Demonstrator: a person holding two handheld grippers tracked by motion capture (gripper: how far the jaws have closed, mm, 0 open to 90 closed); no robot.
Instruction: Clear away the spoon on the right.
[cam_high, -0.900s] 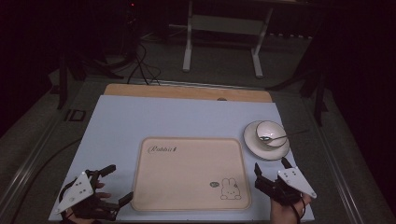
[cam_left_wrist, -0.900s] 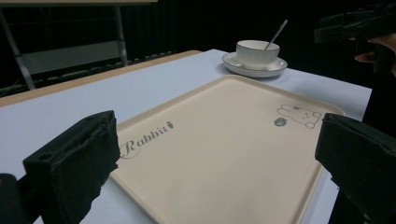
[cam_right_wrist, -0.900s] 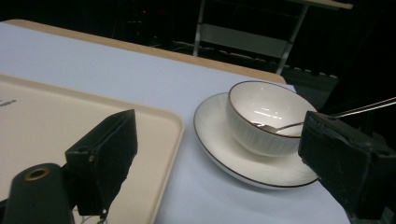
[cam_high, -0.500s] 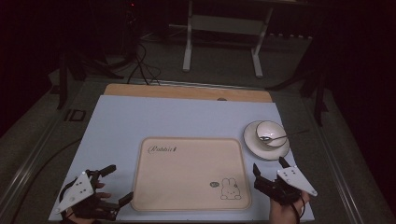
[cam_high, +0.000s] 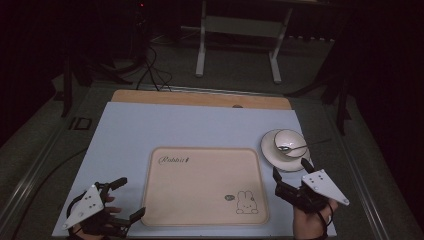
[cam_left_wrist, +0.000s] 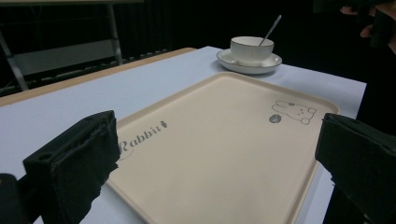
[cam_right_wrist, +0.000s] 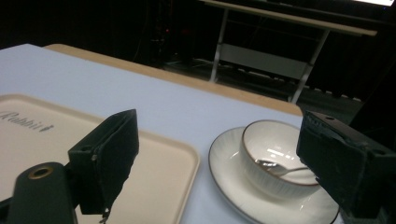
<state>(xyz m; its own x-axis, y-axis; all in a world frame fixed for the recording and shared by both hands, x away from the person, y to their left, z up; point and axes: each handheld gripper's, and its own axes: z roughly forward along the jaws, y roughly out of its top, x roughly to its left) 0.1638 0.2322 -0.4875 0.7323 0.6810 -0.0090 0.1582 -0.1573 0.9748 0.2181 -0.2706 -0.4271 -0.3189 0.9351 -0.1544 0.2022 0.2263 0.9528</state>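
Note:
A beige tray (cam_high: 200, 200) with a rabbit drawing and the word "Rabbit" lies in the middle of the pale mat. To its right a white cup (cam_high: 291, 138) stands on a saucer (cam_high: 270, 152), and a metal spoon (cam_high: 306, 146) rests in the cup. My left gripper (cam_high: 131, 197) is open at the tray's near left corner, and the tray (cam_left_wrist: 210, 154) lies ahead between its jaws. My right gripper (cam_high: 290, 168) is open just in front of the saucer with nothing between its jaws. The cup (cam_right_wrist: 266, 140) and saucer (cam_right_wrist: 224, 172) sit straight ahead of it.
The pale blue mat (cam_high: 165, 130) covers the table, with a bare wooden strip (cam_high: 200, 98) along the far edge. Beyond the table stand a metal frame (cam_high: 237, 25) and floor cables (cam_high: 150, 65). The mat behind the tray is bare.

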